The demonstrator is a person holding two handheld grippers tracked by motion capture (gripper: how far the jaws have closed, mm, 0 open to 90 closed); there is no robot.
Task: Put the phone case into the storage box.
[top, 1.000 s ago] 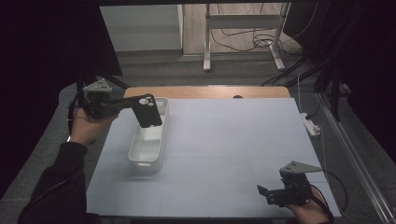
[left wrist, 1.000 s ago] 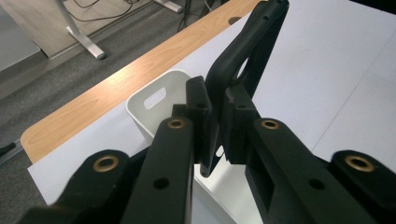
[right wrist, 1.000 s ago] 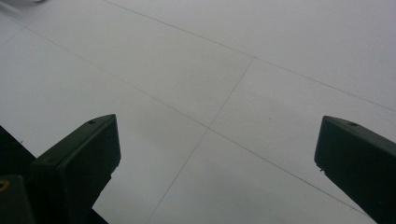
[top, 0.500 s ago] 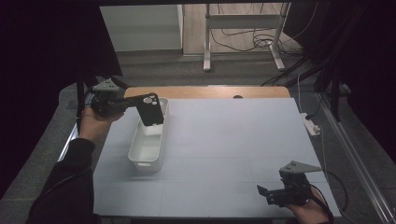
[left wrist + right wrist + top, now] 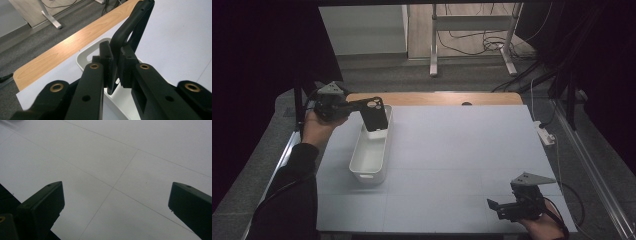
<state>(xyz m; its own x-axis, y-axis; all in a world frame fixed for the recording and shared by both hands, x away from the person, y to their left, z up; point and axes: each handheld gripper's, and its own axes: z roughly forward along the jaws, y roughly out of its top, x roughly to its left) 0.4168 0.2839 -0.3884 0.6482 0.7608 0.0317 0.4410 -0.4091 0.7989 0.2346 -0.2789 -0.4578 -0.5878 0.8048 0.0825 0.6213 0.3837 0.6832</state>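
High view, left tongs point(image 5: 373, 111): sat at the far left of the counter point(image 5: 452, 165), held in a person's left hand point(image 5: 316, 129), jaws reaching right and clamped on a black phone case point(image 5: 375, 114).
High view, phone case: hung upright above the far end of a white bin point(image 5: 371, 151), camera cut-out at its top, lower edge at about the height of the bin's rim; whether it touched the bin could not be told.
High view, white bin: a long open tray on the left part of the counter, running from near to far.
High view, right tongs point(image 5: 498, 209): rested at the near right corner of the counter, well apart from the bin, jaws pointing left with a gap between them and nothing in it.
Left gripper view, left tongs point(image 5: 116, 65): both black pads pressed flat against the two faces of the phone case point(image 5: 130, 30), gripping it near one edge; the case stood up past the jaws, with the bin's rim point(image 5: 83, 56) just behind and below.
Right gripper view, right tongs point(image 5: 116, 202): jaws stood wide apart over bare pale counter point(image 5: 120, 162), holding nothing.
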